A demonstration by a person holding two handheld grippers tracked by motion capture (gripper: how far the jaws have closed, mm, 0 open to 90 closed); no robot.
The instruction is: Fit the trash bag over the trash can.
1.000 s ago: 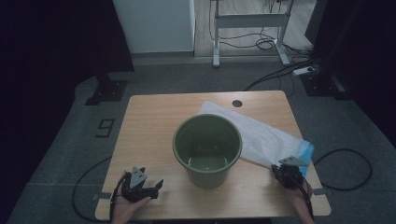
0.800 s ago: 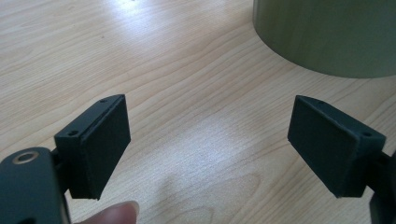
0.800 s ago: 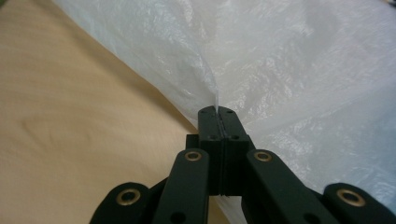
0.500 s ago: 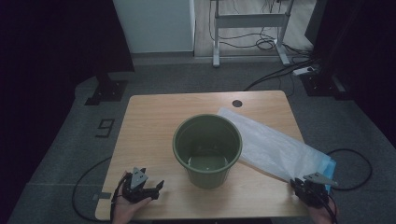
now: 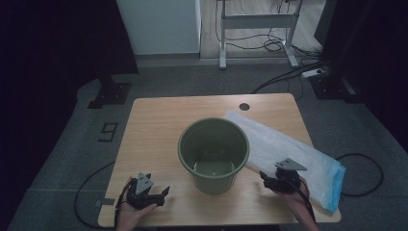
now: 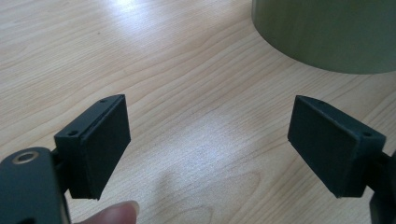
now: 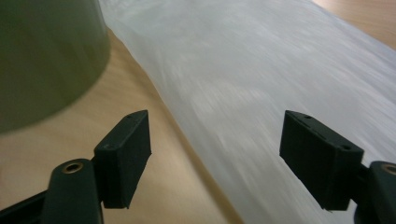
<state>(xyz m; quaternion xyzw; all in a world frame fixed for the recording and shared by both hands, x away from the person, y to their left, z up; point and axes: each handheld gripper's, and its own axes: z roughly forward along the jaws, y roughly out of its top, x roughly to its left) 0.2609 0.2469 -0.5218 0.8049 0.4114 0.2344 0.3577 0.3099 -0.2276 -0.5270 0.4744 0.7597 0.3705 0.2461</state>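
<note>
Bag of white plastic lies flat on the counter, right of the green bucket, its blue end hanging off the edge. Your right tool has just been spreading its jaws; they stand wide over the bag, gripping nothing. Your left tool rests wide apart near the bucket.

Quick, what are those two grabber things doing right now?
Left gripper: open, holding nothing, over bare table.
Right gripper: just opened, nothing pinched; plastic bag lies under it.
</note>
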